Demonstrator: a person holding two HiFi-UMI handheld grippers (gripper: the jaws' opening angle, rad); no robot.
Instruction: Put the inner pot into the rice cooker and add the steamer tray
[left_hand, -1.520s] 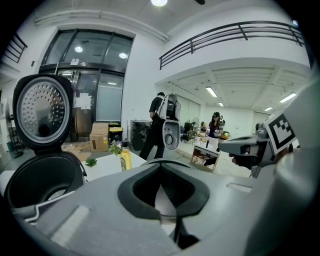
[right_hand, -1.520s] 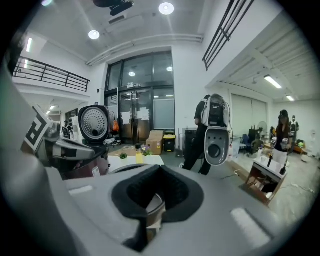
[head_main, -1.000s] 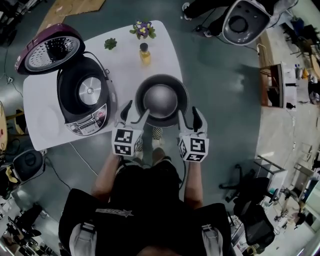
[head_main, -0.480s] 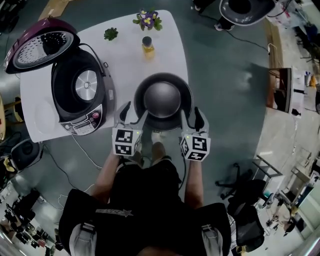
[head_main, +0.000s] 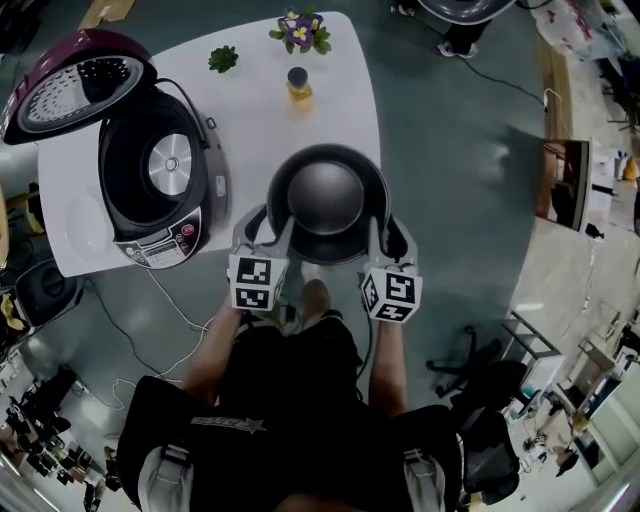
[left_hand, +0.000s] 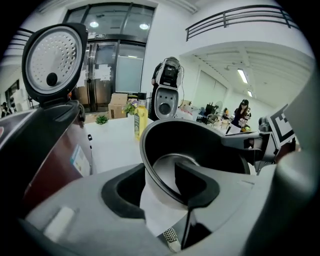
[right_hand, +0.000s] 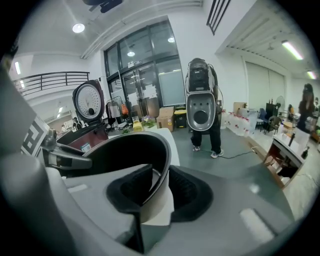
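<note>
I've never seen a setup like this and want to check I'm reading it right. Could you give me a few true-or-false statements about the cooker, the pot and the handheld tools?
1. The rice cooker has its lid open. True.
2. The inner pot already sits inside the cooker. False: it is outside, right of the cooker, at the near edge of the table.
3. The left gripper and right gripper each have the pot's rim between their jaws. True: both pairs of jaws have just been closing on it.
4. The yellow bottle lies on its side. False: it stands upright.
</note>
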